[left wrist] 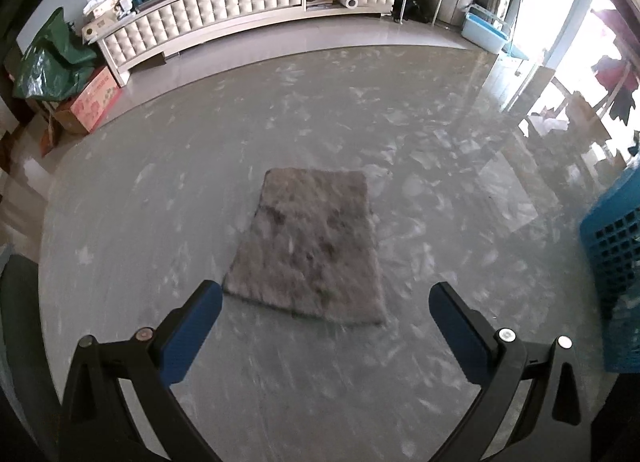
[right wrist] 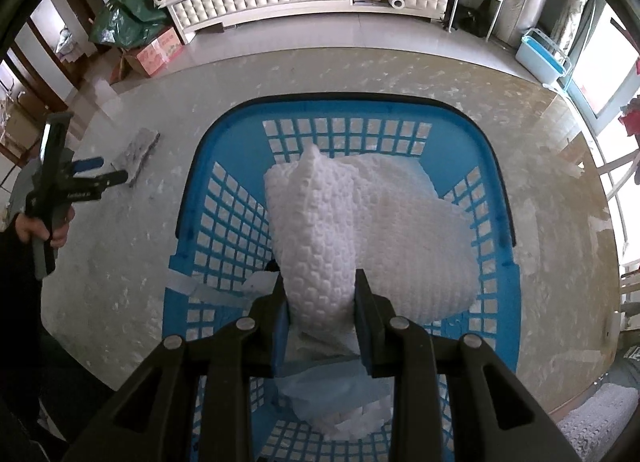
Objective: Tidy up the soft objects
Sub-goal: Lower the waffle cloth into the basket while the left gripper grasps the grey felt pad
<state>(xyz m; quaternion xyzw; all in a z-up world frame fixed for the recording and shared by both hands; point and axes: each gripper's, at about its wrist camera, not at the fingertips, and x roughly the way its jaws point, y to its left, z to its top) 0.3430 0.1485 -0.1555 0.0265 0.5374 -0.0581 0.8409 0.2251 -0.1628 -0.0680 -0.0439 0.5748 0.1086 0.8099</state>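
While the right gripper jaws are clenched on a limp white textured cloth over the blue basket, the left gripper jaws are spread wide. Judged light and floppy, the grey fuzzy mat on the tabletop is best pinched at its near edge.

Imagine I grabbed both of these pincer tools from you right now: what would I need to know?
Right gripper: shut on a white textured cloth, held over the blue laundry basket; part of the cloth is already draped inside.
Left gripper: open, holding nothing, hovering just short of the folded grey fuzzy towel lying flat on the marble table.
Done: white cloth brought to the basket.
Left: release it so it drops in, then pick up the grey towel and put it in the basket too.
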